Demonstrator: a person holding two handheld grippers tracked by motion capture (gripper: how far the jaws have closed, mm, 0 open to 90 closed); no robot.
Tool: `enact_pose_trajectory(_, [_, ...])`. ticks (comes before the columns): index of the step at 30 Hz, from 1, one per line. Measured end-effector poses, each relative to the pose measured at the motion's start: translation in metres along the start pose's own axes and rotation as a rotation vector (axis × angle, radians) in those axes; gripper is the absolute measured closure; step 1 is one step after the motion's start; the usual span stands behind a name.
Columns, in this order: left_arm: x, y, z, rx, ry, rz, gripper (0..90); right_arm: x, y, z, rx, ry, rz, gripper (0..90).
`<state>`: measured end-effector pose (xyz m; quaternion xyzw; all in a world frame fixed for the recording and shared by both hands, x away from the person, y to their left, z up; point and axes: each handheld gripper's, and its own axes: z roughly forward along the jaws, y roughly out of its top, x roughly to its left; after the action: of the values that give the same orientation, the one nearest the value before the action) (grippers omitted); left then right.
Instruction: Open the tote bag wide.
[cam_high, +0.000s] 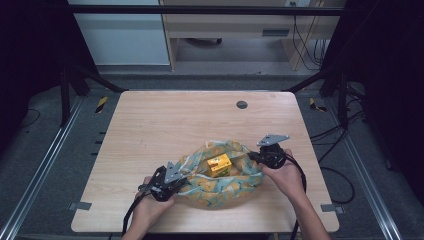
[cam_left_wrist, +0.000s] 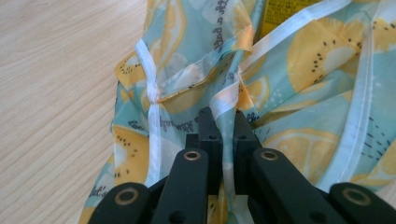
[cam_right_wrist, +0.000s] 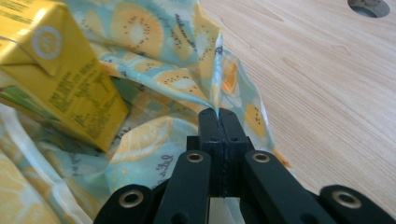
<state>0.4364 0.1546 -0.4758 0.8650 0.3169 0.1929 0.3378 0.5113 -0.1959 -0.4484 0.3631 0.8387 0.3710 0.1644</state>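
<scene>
Yellow carton (cam_high: 219, 164) sits in fruit-print bag (cam_high: 225, 187); both tongs (cam_left_wrist: 224, 122) (cam_right_wrist: 218, 120) pinch its edges.

Left tool (cam_high: 181, 176) and right tool (cam_high: 251, 158) gripped in a hand each, jaws of both pinched together.

Two black handheld grippers, the left gripper (cam_high: 167, 182) and the right gripper (cam_high: 270, 152), each carry a grey three-cornered plate on top and trail a black cable. Up close, each has two blocky black jaws on linkage arms with brass-ringed pivot holes. The person's forearms are bare, without sleeves.
</scene>
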Motion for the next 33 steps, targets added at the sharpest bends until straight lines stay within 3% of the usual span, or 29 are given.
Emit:
enact_pose_trajectory(10, [0.007,0.005,-0.011,-0.013,0.018,0.005,87.1,-0.007,-0.001,0.001,-0.016,-0.016,0.027,90.0])
enact_pose_trajectory(20, [0.008,0.014,-0.018,-0.032,0.019,0.009,87.1,-0.009,0.002,-0.012,-0.046,-0.02,0.033,90.0])
enact_pose_trajectory(33, [-0.001,-0.006,0.002,0.045,0.008,0.033,87.1,-0.013,-0.01,-0.001,-0.006,-0.029,0.048,90.0])
